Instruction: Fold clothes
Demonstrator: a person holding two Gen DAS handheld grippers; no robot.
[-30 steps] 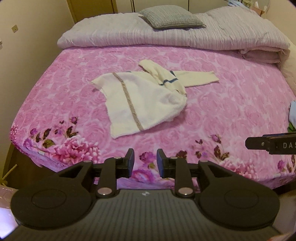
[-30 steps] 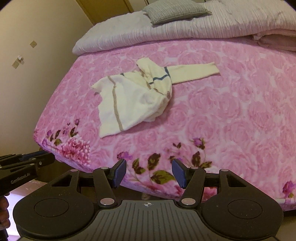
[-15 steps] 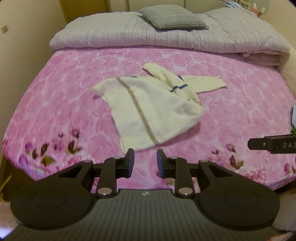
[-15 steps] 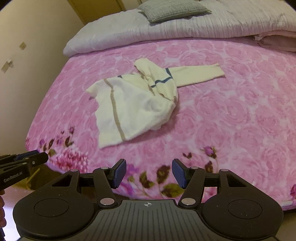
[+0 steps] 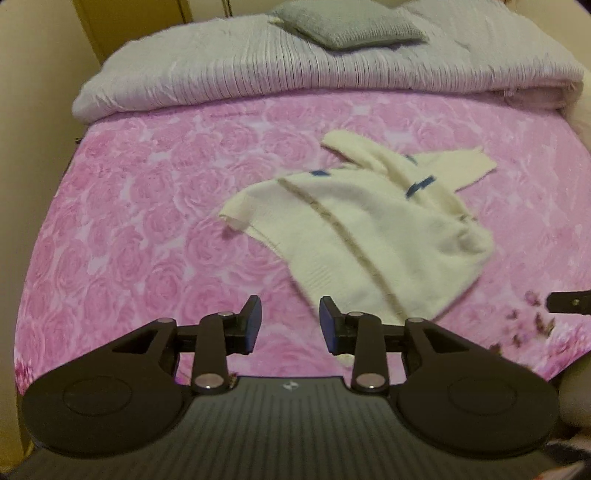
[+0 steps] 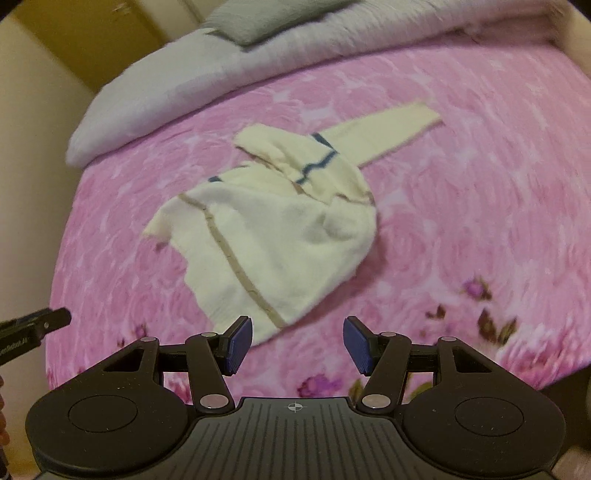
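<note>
Cream sweater point(image 5: 373, 236); both grippers' jaws apart.

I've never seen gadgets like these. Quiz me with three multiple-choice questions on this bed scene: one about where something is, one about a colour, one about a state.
1. Where does the grey pillow lie?
A. on the folded lilac quilt
B. on the cream sweater
C. on the floor

2. What colour is the bedsheet?
A. green
B. pink with roses
C. plain white

3. How is the sweater now?
A. neatly folded
B. crumpled, one sleeve stretched out
C. held up by a hand-held gripper

Answers: 1 A, it rests on the quilt at the far end of the bed. 2 B, rose print shows all over. 3 B, the left hand-held gripper and right hand-held gripper are both open and hold nothing.
</note>
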